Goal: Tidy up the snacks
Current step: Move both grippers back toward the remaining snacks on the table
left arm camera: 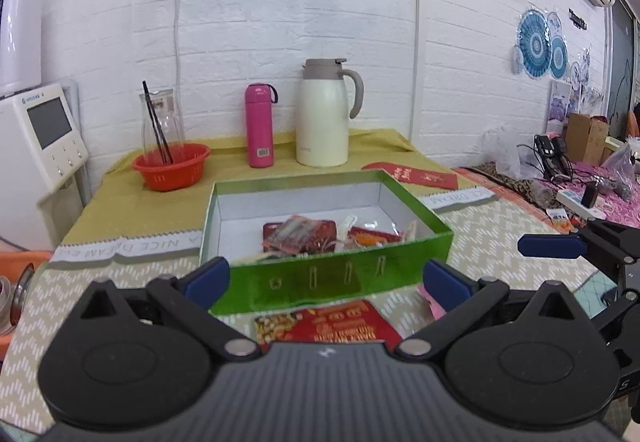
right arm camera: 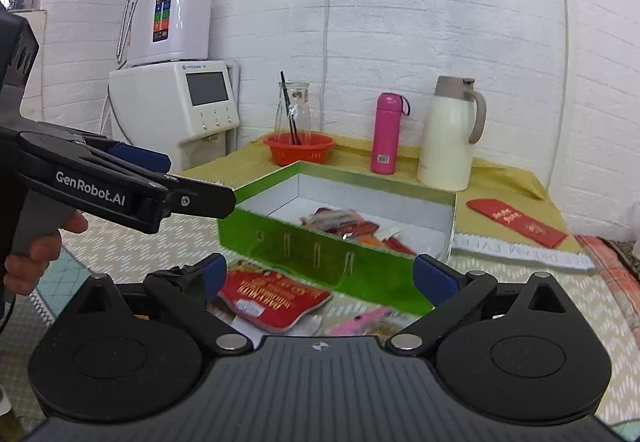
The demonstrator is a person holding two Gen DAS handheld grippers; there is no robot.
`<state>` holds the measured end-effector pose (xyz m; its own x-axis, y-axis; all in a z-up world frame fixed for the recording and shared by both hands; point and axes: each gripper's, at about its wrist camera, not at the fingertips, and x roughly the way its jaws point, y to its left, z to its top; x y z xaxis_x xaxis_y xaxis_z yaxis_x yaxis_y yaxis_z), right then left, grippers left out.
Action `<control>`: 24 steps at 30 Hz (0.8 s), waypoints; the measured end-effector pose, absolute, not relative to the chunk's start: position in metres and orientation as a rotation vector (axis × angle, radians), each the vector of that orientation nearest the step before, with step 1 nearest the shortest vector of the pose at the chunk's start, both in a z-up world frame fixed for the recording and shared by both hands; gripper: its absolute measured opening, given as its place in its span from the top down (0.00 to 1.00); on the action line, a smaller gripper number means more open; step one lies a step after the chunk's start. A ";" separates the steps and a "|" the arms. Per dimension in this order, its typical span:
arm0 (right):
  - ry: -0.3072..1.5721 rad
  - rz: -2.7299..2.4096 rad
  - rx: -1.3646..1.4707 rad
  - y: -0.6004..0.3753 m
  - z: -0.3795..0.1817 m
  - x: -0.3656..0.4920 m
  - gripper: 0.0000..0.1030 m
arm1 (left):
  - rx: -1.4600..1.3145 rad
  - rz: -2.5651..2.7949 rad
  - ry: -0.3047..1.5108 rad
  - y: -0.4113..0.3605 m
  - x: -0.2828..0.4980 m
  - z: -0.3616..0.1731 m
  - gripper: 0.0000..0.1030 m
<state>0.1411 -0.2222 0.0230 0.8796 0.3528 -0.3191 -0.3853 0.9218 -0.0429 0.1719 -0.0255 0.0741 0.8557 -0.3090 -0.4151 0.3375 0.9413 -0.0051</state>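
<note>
Both your tools — left tool (left arm camera: 326, 278), right tool (right arm camera: 318, 274) — gape wide and empty; rush the red snack packet (right arm camera: 276, 296) and it'll skid under the green box (right arm camera: 340, 254).

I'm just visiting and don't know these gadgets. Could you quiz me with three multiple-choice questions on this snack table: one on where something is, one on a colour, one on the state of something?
1. Where does the large red snack packet lie?
A. Inside the green box
B. On the table in front of the green box
C. In the orange basket

2. What colour is the slim bottle beside the cream jug?
A. Pink
B. Blue
C. Black

3. What is the state of the right hand-held gripper?
A. Shut on a packet
B. Open, holding nothing
C. Out of sight

Answers:
1. B: the packet rests on the patterned cloth just outside the near wall of the green box.
2. A: the bottle is bright pink with a dark strap.
3. B: its blue fingers stand wide apart with nothing between them.
</note>
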 end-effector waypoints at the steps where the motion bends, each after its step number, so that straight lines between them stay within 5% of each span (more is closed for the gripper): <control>1: 0.338 0.398 -0.099 -0.222 0.018 0.134 0.00 | 0.075 -0.349 0.437 -0.025 0.160 0.069 0.00; 11: 0.493 0.407 0.002 -0.220 -0.037 0.085 0.00 | 0.073 -0.413 0.578 -0.009 0.092 0.008 0.00; 24: 0.546 0.330 -0.023 -0.212 -0.050 0.118 0.00 | -0.015 -0.359 0.605 0.029 0.083 0.004 0.00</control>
<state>0.1181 -0.2125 -0.0501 0.8031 0.3017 -0.5138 -0.3140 0.9472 0.0653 0.0829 0.0293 0.0042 0.7628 -0.3340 -0.5538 0.3255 0.9382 -0.1175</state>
